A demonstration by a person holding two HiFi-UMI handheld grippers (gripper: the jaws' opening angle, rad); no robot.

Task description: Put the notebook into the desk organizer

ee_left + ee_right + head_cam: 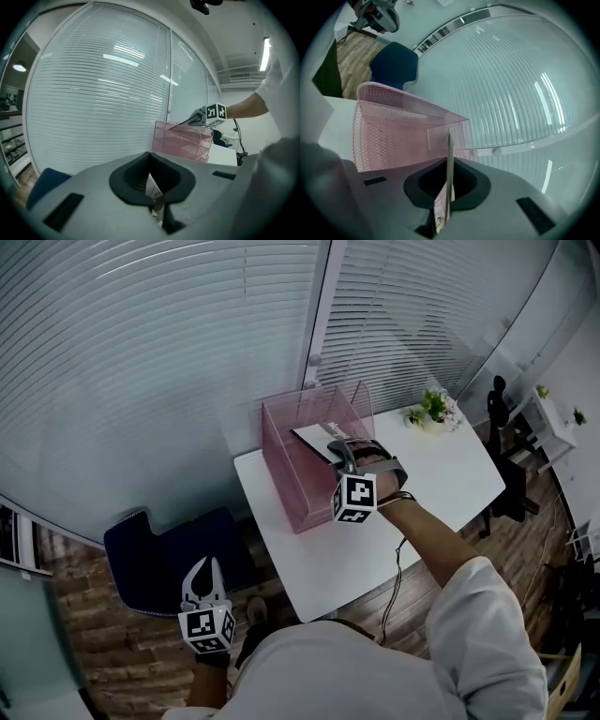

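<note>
A blue chair [164, 554] stands on the floor to the left, off the table [441, 474]. Beside it, low and well away from the work, hangs the left claw [206, 568]. Its jaws look closed on nothing of the task, and it seems parked there to stay clear of the other arm.

On the near-left part of the table stands the pink mesh organizer [300, 465], open at the top, so it can only be loaded from above. The notebook [317, 439] sits right over that opening, tilted, with its lower corner at the rim and not yet down inside.

The right claw [337, 451] is clamped on the notebook's near edge. In the right gripper view the notebook [450, 164] stands edge-on between the closed jaws, in line with the organizer [393, 126] ahead. Holding it thin-side-first likely lets it slip between the mesh walls without catching. The next move probably calls for lowering it before letting go.

A small potted plant [433, 411] stands at the table's far right, out of the way.
</note>
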